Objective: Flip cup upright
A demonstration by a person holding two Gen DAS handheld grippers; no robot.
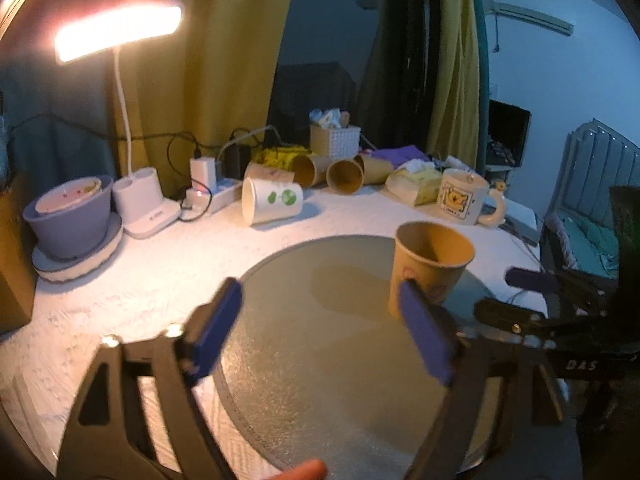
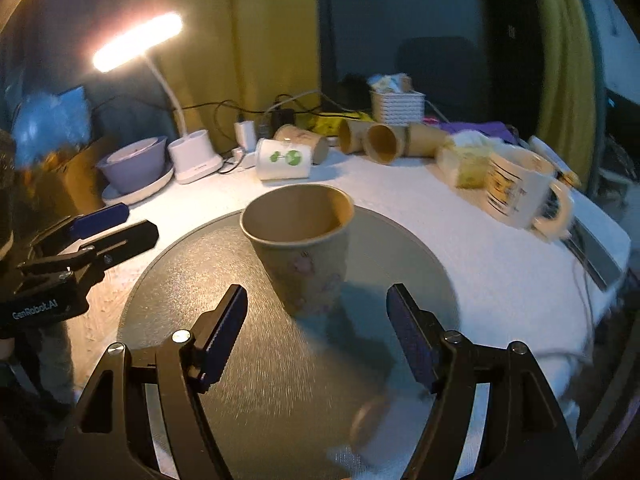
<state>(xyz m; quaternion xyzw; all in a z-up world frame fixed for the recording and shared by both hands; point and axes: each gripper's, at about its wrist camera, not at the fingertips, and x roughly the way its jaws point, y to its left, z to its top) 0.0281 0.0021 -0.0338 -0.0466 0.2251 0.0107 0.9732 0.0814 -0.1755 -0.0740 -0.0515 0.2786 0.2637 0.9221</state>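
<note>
Motion-blurred mug (image 2: 520, 188) at right

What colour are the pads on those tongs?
Dark blue pads on black tongs, clearest in the right wrist view.

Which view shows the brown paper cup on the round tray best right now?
Right wrist: the brown paper cup stands upright, centred and unobstructed, its open mouth visible. In the left wrist view it sits off to the right, its lower part hidden behind a finger.
</note>
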